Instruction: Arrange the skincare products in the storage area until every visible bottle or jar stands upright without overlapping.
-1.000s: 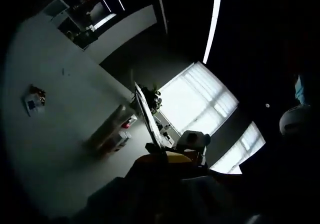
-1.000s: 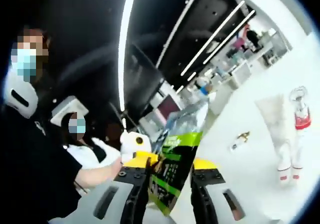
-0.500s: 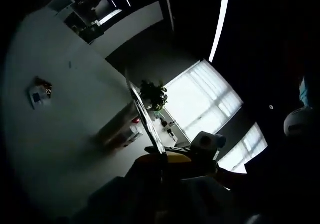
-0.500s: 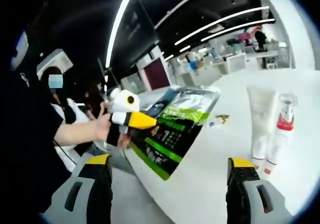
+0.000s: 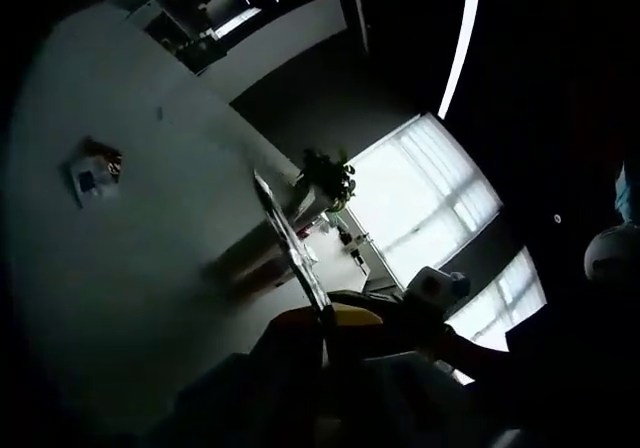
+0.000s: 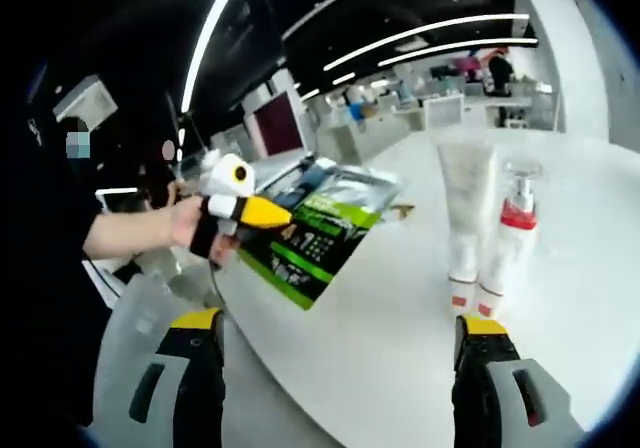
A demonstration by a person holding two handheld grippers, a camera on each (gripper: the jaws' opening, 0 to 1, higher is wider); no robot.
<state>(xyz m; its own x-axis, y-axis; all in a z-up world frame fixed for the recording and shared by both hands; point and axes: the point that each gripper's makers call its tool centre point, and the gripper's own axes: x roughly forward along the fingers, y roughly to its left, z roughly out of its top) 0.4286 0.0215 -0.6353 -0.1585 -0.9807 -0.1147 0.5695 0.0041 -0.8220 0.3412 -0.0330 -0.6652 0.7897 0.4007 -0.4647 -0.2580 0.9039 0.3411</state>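
A green and black foil packet hangs over the white table's edge, with my left gripper shut on its left end and a hand behind it. In the left gripper view that packet shows edge-on as a thin strip rising from the shut yellow jaws of the left gripper. My right gripper stands wide open with nothing between its jaws, below the packet. A white tube stands cap-down beside a pump bottle with a red band, both upright.
A small gold item lies on the table behind the packet. A small flat item lies on the table's far side. People stand at the left. Desks and shelves fill the room behind, with a plant by bright windows.
A second ago my right gripper was shut on the packet too; it let go, opened wide and stays open. The left gripper alone holds the packet now. Both cameras shifted slightly.
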